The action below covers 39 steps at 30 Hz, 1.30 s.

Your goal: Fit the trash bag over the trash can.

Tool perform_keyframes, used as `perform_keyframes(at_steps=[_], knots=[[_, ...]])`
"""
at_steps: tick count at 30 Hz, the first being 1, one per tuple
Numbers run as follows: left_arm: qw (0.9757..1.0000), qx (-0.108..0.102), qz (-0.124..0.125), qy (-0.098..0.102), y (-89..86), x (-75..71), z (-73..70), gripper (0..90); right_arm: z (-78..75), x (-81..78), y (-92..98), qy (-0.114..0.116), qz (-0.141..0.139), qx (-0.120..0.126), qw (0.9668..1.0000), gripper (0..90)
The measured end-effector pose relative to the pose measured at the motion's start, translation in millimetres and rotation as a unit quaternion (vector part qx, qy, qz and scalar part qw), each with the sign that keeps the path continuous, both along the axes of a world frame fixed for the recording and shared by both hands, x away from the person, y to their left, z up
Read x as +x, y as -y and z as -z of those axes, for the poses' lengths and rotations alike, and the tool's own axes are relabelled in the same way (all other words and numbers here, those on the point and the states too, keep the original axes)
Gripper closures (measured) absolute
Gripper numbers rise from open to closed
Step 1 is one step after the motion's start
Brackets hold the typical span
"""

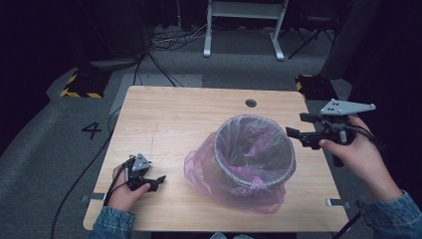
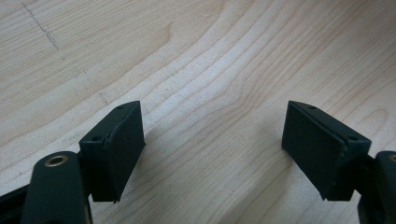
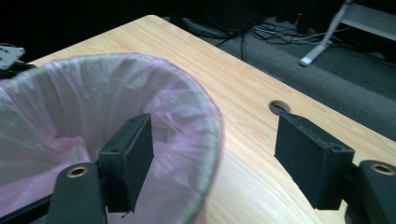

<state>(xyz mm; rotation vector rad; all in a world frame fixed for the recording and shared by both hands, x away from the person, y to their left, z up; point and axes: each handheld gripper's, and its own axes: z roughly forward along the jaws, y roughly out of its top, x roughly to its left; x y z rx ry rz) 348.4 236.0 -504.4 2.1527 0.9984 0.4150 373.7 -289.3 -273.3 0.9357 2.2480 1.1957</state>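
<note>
Bin (image 1: 254, 154), lined with pink bag (image 1: 209, 172), is placed centre frame on worktop (image 1: 174, 114). Right tool (image 1: 294, 133), spread, is held at rim; left tool (image 1: 158, 180), spread, is idle. Risk: liner is snagged, bin tipped.

Bin (image 1: 255, 154) stood on table (image 1: 174, 119), right of centre, bag (image 1: 209, 174) fitted inside and draped over rim. Left gripper (image 1: 158, 180) was held low over near left part of table, well apart from bin. Right gripper (image 1: 294, 133) was held just beside bin's right rim. Cable hole (image 1: 251, 103) lay behind bin.
</note>
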Motion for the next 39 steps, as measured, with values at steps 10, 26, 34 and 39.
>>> perform_keyframes(at_steps=[10, 26, 34, 39], knots=[[1.0, 0.001, 0.005, 0.0, -3.3, 1.2, -0.2, 21.2, 15.6, -8.9, 37.4, -0.007, 0.046, -0.006, 0.9989, 28.1], [1.0, 0.001, 0.002, 0.003, -7.7, 1.0, 0.0, 22.2, 51.5, -18.8, 72.4, -0.012, 0.065, 0.007, 0.9978, 26.2], [1.0, 0.001, 0.003, 0.003, -7.7, 1.1, 0.0, 22.2, 83.7, -22.0, 83.2, -0.017, 0.086, 0.001, 0.9961, 25.8], [1.0, 0.0, 0.003, 0.002, -7.9, 1.0, 0.0, 22.1, 104.1, -26.2, 86.4, -0.022, 0.087, -0.002, 0.996, 25.1]])
